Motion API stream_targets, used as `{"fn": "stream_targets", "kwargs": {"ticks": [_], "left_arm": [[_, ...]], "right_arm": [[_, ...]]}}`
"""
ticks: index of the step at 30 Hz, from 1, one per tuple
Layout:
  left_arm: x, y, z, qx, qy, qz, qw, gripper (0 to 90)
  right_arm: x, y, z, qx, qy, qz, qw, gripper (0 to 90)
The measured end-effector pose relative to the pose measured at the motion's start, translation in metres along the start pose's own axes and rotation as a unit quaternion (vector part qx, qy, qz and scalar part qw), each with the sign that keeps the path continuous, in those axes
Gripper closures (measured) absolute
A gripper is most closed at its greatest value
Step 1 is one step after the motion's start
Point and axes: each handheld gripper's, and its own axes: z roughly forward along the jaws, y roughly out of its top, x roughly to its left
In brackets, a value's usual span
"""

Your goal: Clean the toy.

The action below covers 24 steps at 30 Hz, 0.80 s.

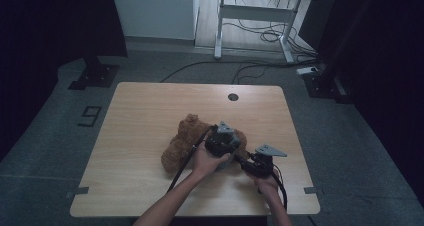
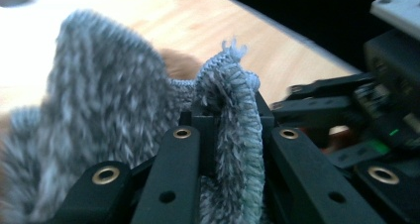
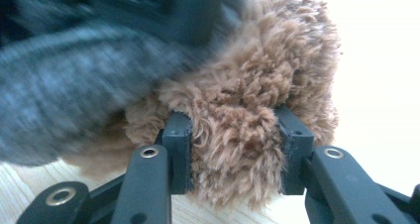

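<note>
Left gripper (image 2: 225, 130): pinching grey knit cloth (image 2: 99, 110), arm reaching forward.
Right gripper (image 3: 233, 154): squeezing brown fluffy toy (image 3: 257, 85), low on table (image 1: 150, 111).

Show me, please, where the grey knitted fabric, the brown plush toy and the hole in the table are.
grey knitted fabric (image 2: 233, 110), left gripper view, on the folded edge pinched between the jaws.
brown plush toy (image 3: 237, 135), right gripper view, on the furry lobe between the jaws.
hole in the table (image 1: 233, 97), high view, on its centre.

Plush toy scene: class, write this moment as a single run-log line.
left hand-held gripper: shut on grey knit garment | right hand-held gripper: shut on brown plush toy | wooden table: toy lying
</note>
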Motion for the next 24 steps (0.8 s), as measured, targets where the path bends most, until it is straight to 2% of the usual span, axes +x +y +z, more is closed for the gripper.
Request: {"fn": "stream_targets", "kwargs": {"ticks": [3, 5, 7, 11, 12, 15, 18, 21, 24], "left_arm": [[0.011, -0.002, -0.018, -0.004, 0.052, 0.014, 0.9985, 79.8], [0.021, -0.005, -0.028, -0.004, 0.075, 0.012, 0.9971, 79.8], [0.03, -0.01, -0.04, -0.012, 0.077, -0.001, 0.997, 79.8], [0.038, -0.016, -0.06, -0.018, 0.113, 0.021, 0.9932, 79.8], [0.043, -0.018, -0.066, -0.02, 0.118, 0.017, 0.9927, 79.8], [0.062, -0.026, -0.085, -0.034, 0.131, -0.01, 0.9908, 79.7], [0.086, -0.038, -0.103, -0.042, 0.149, -0.041, 0.9872, 79.7], [0.105, -0.053, -0.112, -0.027, 0.157, -0.068, 0.9849, 79.7], [0.122, -0.073, -0.11, -0.012, 0.15, -0.099, 0.9837, 79.7]], "right_arm": [[-0.001, 0.0, 0.0, 0.0, 0.001, 0.005, 1.0, 59.4], [-0.002, 0.0, -0.001, 0.001, 0.002, 0.004, 1.0, 59.4], [-0.002, -0.001, -0.001, -0.001, 0.002, 0.004, 1.0, 59.5], [-0.003, -0.001, -0.001, 0.0, 0.002, 0.002, 1.0, 59.5], [-0.004, -0.002, -0.001, 0.0, 0.003, 0.002, 1.0, 59.5], [-0.004, -0.002, -0.001, 0.002, 0.004, 0.001, 1.0, 59.8], [-0.004, -0.003, -0.001, 0.002, 0.004, 0.002, 1.0, 60.0], [-0.005, -0.003, -0.001, 0.003, 0.008, 0.004, 1.0, 60.0], [-0.005, -0.003, -0.001, 0.005, 0.009, 0.003, 0.9999, 60.0]]}}
